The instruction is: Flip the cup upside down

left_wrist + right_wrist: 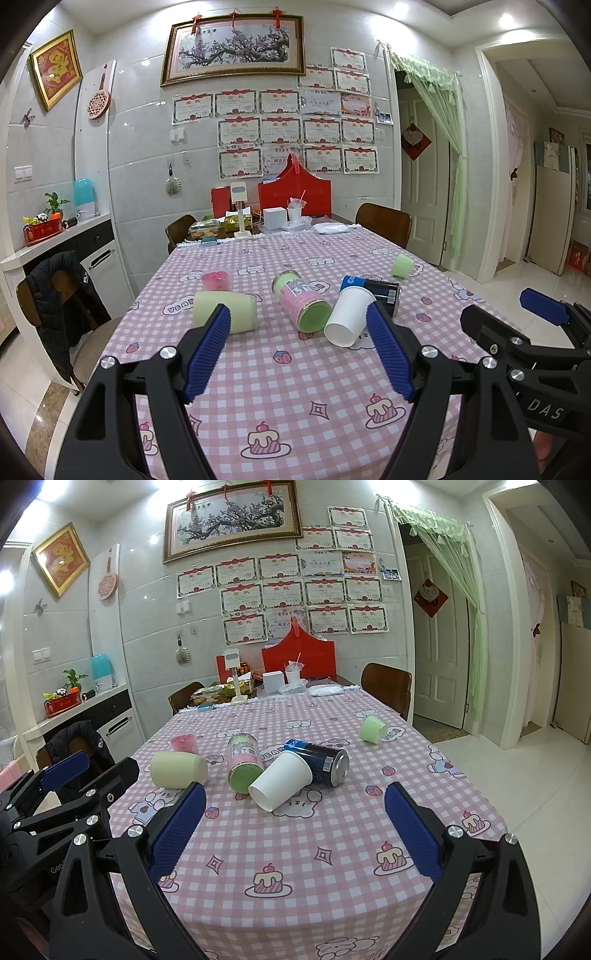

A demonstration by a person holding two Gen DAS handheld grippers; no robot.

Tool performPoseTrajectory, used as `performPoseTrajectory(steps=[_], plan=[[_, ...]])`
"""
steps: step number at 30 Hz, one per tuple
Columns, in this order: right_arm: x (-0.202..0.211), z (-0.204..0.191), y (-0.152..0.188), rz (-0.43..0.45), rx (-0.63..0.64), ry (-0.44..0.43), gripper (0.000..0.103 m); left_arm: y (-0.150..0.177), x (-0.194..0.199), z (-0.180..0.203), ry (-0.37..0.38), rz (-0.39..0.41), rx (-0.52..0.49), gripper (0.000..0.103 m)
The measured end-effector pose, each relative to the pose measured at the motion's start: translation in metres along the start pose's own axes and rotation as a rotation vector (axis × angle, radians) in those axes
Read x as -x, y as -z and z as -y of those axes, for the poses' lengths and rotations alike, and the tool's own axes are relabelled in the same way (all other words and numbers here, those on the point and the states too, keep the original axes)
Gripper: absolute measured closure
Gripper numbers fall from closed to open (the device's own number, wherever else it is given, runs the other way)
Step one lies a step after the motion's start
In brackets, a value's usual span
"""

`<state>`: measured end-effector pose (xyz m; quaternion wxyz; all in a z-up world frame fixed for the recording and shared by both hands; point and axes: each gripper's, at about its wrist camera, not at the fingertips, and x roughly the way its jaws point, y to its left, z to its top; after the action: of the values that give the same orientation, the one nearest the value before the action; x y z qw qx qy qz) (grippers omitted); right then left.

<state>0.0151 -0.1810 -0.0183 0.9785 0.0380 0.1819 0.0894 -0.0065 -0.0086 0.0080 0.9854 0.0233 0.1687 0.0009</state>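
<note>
Both claws, left gripper and right gripper, hung spread apart and empty over the table, white cup lying sideways untouched, so basically nothing was done yet

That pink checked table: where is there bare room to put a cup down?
The near half of the tablecloth, from the white paper cup to the front edge, lies bare. The strip between the small green cup and the far clutter is open too. The middle is crowded with lying cups and cans.

Pink-and-white checked cloth with cake prints; white cup, pale yellow cup, dark blue can.
</note>
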Motion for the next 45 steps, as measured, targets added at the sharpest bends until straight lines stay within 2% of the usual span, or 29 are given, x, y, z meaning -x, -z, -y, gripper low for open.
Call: performPoseTrajectory(steps=[45], plan=[[-0.006, -0.001, 0.003, -0.017, -0.008, -0.010, 0.009, 0.007, -0.011, 0.001, -0.008, -0.009, 0.004, 0.028]])
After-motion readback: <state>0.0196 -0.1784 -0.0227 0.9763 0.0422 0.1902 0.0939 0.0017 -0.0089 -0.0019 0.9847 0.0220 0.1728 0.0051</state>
